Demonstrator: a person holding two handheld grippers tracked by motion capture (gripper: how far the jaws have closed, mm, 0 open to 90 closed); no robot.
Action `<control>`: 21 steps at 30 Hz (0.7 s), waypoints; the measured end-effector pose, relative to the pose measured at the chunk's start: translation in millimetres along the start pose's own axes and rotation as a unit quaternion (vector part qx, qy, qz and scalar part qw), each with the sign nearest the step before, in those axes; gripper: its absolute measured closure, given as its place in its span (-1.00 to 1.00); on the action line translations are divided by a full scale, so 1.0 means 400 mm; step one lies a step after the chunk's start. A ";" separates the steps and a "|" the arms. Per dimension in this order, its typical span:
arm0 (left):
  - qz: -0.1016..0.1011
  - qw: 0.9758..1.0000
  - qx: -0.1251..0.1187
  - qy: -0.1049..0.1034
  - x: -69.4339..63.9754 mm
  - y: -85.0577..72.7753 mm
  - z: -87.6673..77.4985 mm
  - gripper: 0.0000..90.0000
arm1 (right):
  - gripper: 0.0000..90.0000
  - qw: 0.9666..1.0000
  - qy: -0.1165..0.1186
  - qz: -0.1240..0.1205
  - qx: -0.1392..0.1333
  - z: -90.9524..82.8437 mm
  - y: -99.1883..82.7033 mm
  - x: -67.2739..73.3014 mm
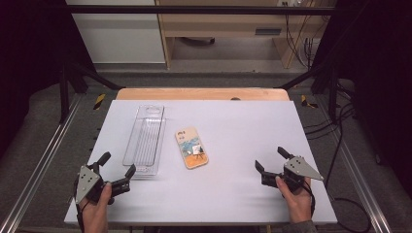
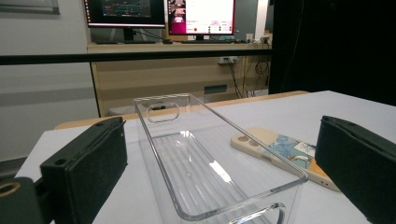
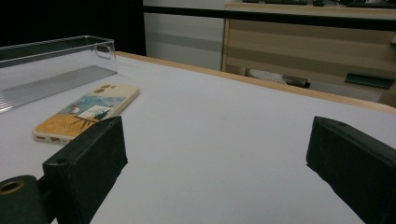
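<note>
Two grippers sat low at my near edge of the table, and I read the scene from left to right. My left gripper had its jaws spread wide with nothing between them; its black pads looked matte and blocky in the left gripper view. Just ahead of it, nearly touching the right-hand jaw tip, stood the clear bin: a long, narrow box of hard see-through plastic with a ribbed floor and an oval handle slot in each end wall. Its long axis ran away from me, and its near end faced straight into the left gripper's opening, so I judged that this was the hand placed to take it, by the near wall.

Just right of the bin, apart from it, lay the phone case, flat on the white surface, printed side up. It was a slim rounded rectangle, cream at the edges with a blue and orange picture, and looked like soft matte rubber. Its long axis also ran away from me, tilted a little to the left at the far end. It lay closer to the left gripper than to the right one.

My right gripper rested well apart from both things, jaws wide and empty, pointing toward the table's middle. In the right gripper view the case lay forward and to the left.
</note>
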State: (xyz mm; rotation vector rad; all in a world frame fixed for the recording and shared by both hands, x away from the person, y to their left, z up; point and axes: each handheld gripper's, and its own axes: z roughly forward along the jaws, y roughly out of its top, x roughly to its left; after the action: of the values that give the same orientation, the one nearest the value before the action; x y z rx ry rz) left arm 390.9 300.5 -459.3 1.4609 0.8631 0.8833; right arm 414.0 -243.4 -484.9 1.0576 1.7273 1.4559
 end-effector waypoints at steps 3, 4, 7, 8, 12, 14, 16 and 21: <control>0.003 1.000 0.001 0.000 0.001 0.000 -0.002 -0.95 | -0.89 1.000 0.006 0.003 0.004 0.003 0.001 0.007; 0.001 1.000 0.001 0.000 0.002 0.000 -0.002 -0.95 | -0.89 1.000 0.008 0.001 0.005 0.005 0.003 0.011; -0.030 1.000 -0.008 0.001 0.004 -0.002 0.002 -0.95 | -0.89 1.000 0.015 0.010 0.009 0.015 0.016 0.020; -0.016 1.000 -0.006 0.005 0.000 0.002 0.003 -0.95 | -0.90 1.000 0.016 0.010 0.016 0.019 0.019 0.021; 0.012 1.000 0.000 0.001 -0.005 0.005 0.004 -0.95 | -0.90 0.999 0.021 -0.004 0.043 0.038 0.019 0.038; 0.009 1.000 0.001 0.002 -0.003 0.002 0.007 -0.95 | -0.90 0.999 0.023 -0.003 0.047 0.044 0.014 0.047; 0.015 1.000 0.008 0.002 -0.001 -0.003 0.011 -0.95 | -0.91 0.998 0.025 -0.001 0.051 0.046 0.007 0.051; -0.001 1.000 0.006 -0.001 0.003 -0.008 0.021 -0.95 | -0.91 0.998 0.016 0.012 0.054 0.065 0.012 0.046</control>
State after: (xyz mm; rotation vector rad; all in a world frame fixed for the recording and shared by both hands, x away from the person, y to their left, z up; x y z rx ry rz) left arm 398.9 298.1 -462.8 1.4706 0.8707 0.8757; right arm 428.6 -214.6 -484.5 1.1203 1.8405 1.4142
